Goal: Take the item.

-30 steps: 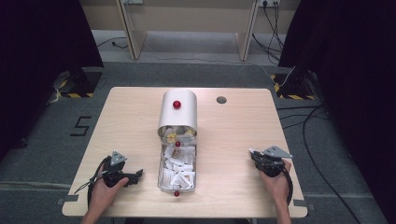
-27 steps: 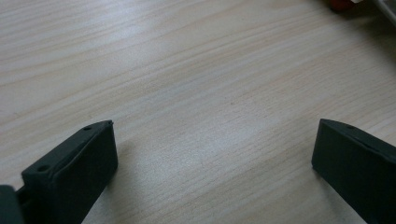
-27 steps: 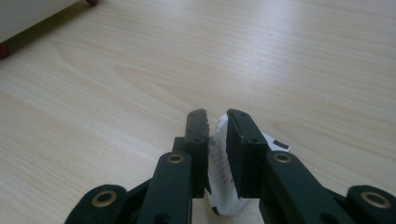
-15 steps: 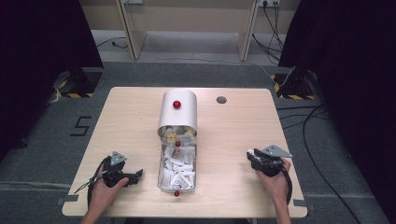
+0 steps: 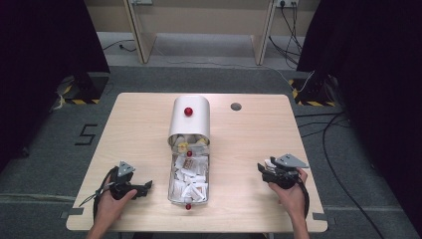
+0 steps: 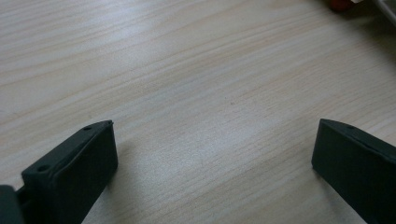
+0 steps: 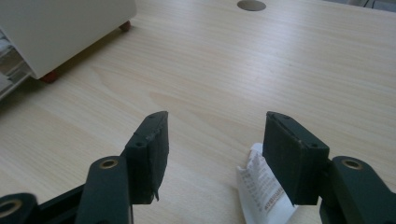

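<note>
In the high view a tray (image 5: pixel 173 185) of white packets (image 5: pixel 191 185) is seen at lower centre, its long axis running up-frame, flanked by the wide-open left gripper (image 5: pixel 146 186) and, farther off, the right gripper (image 7: pixel 212 140), parted beside a packet (image 7: pixel 261 191).

Left gripper (image 5: pixel 145 186), lower left of high view: black body, grey three-cornered plate on top, black cable looping at its left. Right gripper (image 5: pixel 262 168), lower right: same black body w/ grey plate, black cable along the wrist. Both forearms bare, no sleeves. In gripper views the jaws are black rectangular blocks w/ small screw holes; right gripper arms have brass-ringed holes.
</note>
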`<state>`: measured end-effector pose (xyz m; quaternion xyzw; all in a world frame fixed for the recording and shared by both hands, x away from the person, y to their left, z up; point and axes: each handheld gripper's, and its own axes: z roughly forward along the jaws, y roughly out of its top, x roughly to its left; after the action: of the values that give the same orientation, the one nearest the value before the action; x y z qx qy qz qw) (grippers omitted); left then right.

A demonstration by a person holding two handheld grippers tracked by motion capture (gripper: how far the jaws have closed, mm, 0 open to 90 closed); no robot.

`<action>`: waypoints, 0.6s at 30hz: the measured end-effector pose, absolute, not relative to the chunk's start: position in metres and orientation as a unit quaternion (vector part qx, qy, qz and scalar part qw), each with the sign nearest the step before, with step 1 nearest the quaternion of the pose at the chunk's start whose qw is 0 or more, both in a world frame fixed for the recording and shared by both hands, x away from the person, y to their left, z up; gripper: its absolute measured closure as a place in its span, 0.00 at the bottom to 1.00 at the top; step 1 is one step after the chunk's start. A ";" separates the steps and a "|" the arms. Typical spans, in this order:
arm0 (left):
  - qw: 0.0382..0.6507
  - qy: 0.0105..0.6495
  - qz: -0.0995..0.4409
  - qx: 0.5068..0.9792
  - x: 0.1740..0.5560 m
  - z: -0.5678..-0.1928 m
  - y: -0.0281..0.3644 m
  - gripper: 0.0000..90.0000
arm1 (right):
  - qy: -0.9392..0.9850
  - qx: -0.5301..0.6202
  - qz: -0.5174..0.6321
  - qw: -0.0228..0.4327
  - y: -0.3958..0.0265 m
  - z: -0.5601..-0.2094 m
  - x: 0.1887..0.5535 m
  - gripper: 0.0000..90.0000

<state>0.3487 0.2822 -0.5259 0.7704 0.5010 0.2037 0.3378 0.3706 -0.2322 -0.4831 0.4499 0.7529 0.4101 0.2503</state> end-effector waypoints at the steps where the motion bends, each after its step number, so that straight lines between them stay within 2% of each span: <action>1: 0.338 0.501 0.204 0.770 0.349 -0.526 0.282 0.00 | 0.755 0.446 0.410 0.249 -0.231 -0.482 0.370 0.45; 18: 0.338 0.501 0.204 0.770 0.349 -0.526 0.282 0.00 | 0.788 0.407 0.405 0.224 -0.207 -0.482 0.348 0.42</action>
<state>0.3487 0.2822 -0.5259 0.7703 0.5010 0.2038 0.3378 0.3477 -0.2068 -0.4816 0.4074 0.7875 0.4046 0.2238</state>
